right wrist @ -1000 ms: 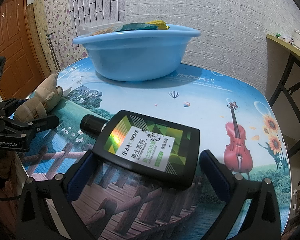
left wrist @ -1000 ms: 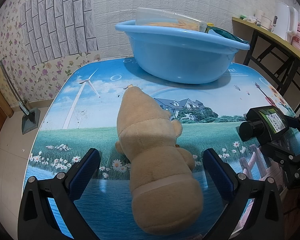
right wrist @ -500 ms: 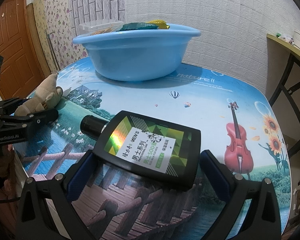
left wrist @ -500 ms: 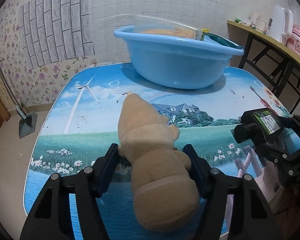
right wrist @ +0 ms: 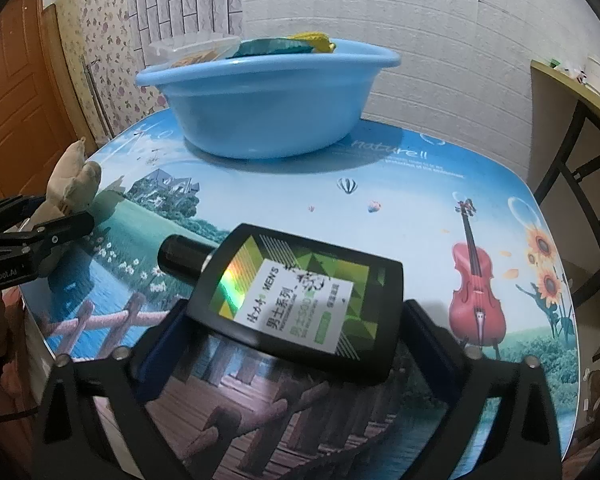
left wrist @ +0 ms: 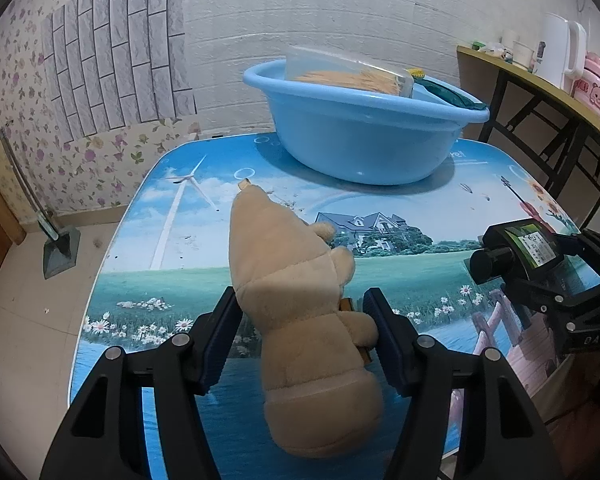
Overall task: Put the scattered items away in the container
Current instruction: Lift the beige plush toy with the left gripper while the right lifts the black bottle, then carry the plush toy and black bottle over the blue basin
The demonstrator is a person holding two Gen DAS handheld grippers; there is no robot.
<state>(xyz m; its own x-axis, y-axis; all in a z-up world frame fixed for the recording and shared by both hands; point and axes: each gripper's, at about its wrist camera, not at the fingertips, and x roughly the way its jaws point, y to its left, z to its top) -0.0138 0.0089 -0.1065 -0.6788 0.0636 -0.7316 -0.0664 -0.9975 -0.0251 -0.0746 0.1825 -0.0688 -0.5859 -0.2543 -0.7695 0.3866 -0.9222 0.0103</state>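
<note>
While the left gripper [left wrist: 304, 332] pinches the plush toy [left wrist: 300, 308] on the table [left wrist: 172, 248], the right gripper's [right wrist: 288, 344] jaws are closing around the black bottle [right wrist: 300, 300], apparently not yet pressing it. The pickup step is in hand. Next, I judge, both must lift and carry to the blue basin [left wrist: 364, 140] at the far edge.

Left wrist: close, angled down along table [left wrist: 172, 240] toward basin [left wrist: 360, 136].
Right wrist: same, from right.
Shared: basin, tabletop.
</note>
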